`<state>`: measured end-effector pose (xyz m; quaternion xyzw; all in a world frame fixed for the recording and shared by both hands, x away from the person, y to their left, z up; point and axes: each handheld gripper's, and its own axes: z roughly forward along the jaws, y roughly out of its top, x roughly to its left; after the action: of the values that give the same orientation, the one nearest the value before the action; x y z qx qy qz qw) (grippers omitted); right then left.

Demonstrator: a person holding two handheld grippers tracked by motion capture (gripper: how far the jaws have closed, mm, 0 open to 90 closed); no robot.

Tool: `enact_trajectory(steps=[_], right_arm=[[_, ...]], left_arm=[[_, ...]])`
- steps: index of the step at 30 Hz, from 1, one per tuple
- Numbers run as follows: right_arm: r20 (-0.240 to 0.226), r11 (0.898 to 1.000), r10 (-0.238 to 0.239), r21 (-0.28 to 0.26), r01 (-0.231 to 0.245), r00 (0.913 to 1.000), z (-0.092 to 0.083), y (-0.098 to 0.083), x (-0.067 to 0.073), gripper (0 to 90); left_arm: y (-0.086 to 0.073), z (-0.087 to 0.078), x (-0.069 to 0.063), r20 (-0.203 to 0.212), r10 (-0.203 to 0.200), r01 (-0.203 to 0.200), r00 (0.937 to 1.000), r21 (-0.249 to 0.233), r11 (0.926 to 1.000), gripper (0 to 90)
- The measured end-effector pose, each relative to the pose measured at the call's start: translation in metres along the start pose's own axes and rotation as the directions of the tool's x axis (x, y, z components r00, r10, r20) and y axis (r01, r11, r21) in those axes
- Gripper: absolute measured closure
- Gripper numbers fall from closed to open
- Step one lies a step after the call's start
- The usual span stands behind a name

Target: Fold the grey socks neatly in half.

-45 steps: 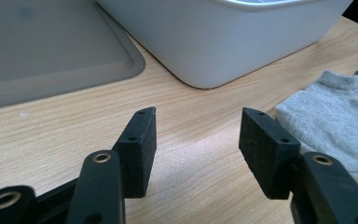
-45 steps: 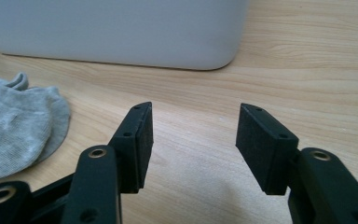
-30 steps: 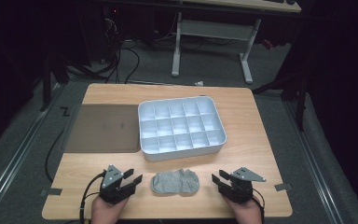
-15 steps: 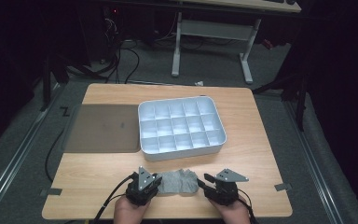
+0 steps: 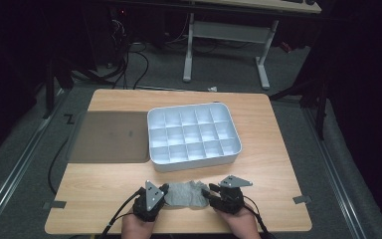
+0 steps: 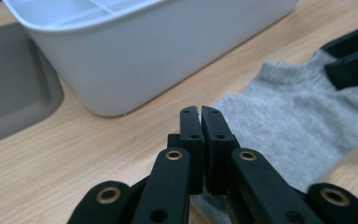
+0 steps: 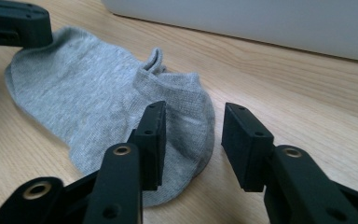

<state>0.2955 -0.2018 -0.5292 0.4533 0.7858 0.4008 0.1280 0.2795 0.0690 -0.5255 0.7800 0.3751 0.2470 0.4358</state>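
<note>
The left gripper (image 6: 200,112) had just pinched shut on the soft grey sock (image 5: 186,194); the right gripper (image 7: 193,140), jaws apart, needed to nip the other end before lifting

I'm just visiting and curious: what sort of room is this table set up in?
Probably a lab or workshop corner set up for recording, not a home. A wooden table stands on grey carpet, cables trail across the floor behind it, and a white-legged desk stands in the dark beyond.

Sock (image 6: 298,126) edge hidden under left tongs (image 6: 200,114); prob. pinched, can't confirm.
</note>
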Motion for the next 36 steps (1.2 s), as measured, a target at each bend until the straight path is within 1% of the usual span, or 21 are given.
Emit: enact_trajectory(steps=[1,6,7,9,12,13,15,16,17,18,19,20,21,22,23,25,28,29,30,33,36], right_arm=[[-0.017,1.000,0.007,-0.004,-0.007,0.9998,0.000,0.001,0.001,59.7],[-0.036,1.000,0.008,0.003,-0.008,0.9993,0.004,0.007,0.006,54.8],[-0.034,1.000,0.000,0.010,0.001,0.9994,0.006,0.007,0.007,54.7],[-0.010,0.999,-0.029,0.041,0.029,0.9995,0.012,0.007,0.012,55.8],[0.004,0.998,-0.045,0.042,0.045,0.9990,0.012,0.006,0.014,57.7],[0.010,0.997,-0.063,0.042,0.063,0.9980,0.011,0.005,0.015,60.5],[0.012,0.997,-0.068,0.044,0.067,0.9976,0.011,0.005,0.015,61.7],[0.014,0.997,-0.066,0.046,0.066,0.9977,0.011,0.005,0.015,62.9],[0.014,0.997,-0.061,0.045,0.061,0.9980,0.010,0.004,0.015,63.9],[0.014,0.997,-0.061,0.045,0.061,0.9980,0.010,0.004,0.015,63.9],[0.012,0.997,-0.061,0.046,0.060,0.9981,0.009,0.004,0.015,63.9],[0.012,0.997,-0.061,0.046,0.060,0.9981,0.009,0.004,0.015,63.9],[0.004,0.997,-0.052,0.052,0.052,0.9986,0.008,0.004,0.015,63.8],[0.002,0.997,-0.051,0.051,0.051,0.9987,0.008,0.003,0.015,63.7],[0.002,0.997,-0.051,0.051,0.051,0.9987,0.008,0.003,0.015,63.7],[-0.017,0.997,-0.055,0.055,0.056,0.9983,0.007,0.002,0.020,63.6],[-0.016,0.996,-0.072,0.052,0.073,0.9973,0.008,0.001,0.024,64.0],[-0.006,0.995,-0.093,0.047,0.093,0.9957,0.008,0.000,0.027,71.7],[-0.018,0.995,-0.086,0.047,0.087,0.9961,0.008,-0.001,0.028,75.3],[-0.033,0.995,-0.085,0.052,0.087,0.9958,0.009,-0.001,0.029,81.5],[-0.042,0.996,-0.078,0.048,0.080,0.9960,0.009,-0.001,0.028,83.2]], left_arm=[[0.000,0.000,0.001,0.000,0.000,0.000,1.0000,0.002,1.0000,88.5],[-0.003,0.000,0.002,0.003,-0.001,0.001,1.0000,0.011,0.9999,88.5],[-0.004,0.000,0.003,0.004,0.001,-0.001,1.0000,0.014,0.9999,88.5],[-0.004,-0.001,0.003,-0.002,0.008,-0.008,1.0000,0.017,0.9998,88.5],[-0.007,-0.003,0.006,-0.022,0.019,-0.019,0.9996,0.036,0.9992,88.5],[-0.010,-0.004,0.009,-0.037,0.022,-0.020,0.9991,0.051,0.9985,88.6],[-0.011,-0.005,0.011,-0.043,0.022,-0.020,0.9988,0.058,0.9981,88.6],[-0.013,-0.006,0.012,-0.053,0.027,-0.024,0.9982,0.065,0.9976,88.6],[-0.014,-0.008,0.013,-0.069,0.043,-0.038,0.9967,0.071,0.9967,88.7],[-0.014,-0.008,0.013,-0.069,0.043,-0.038,0.9967,0.071,0.9967,88.8],[-0.015,-0.010,0.012,-0.087,0.067,-0.059,0.9940,0.087,0.9945,88.7],[-0.015,-0.010,0.012,-0.087,0.067,-0.059,0.9940,0.087,0.9945,88.8],[-0.016,-0.010,0.011,-0.102,0.085,-0.075,0.9912,0.097,0.9925,88.7],[-0.016,-0.010,0.011,-0.102,0.085,-0.075,0.9912,0.097,0.9925,88.7],[-0.017,-0.010,0.010,-0.114,0.100,-0.088,0.9885,0.104,0.9906,88.7],[-0.016,-0.008,0.007,-0.117,0.122,-0.108,0.9855,0.123,0.9865,88.6],[-0.016,-0.008,0.007,-0.114,0.122,-0.107,0.9860,0.129,0.9859,88.6],[-0.016,-0.007,0.008,-0.112,0.122,-0.107,0.9862,0.131,0.9856,88.6],[-0.016,-0.007,0.008,-0.112,0.122,-0.107,0.9862,0.131,0.9856,88.5],[-0.016,-0.007,0.008,-0.113,0.122,-0.107,0.9861,0.131,0.9856,88.2],[-0.016,-0.007,0.008,-0.113,0.123,-0.108,0.9860,0.131,0.9855,87.6]])
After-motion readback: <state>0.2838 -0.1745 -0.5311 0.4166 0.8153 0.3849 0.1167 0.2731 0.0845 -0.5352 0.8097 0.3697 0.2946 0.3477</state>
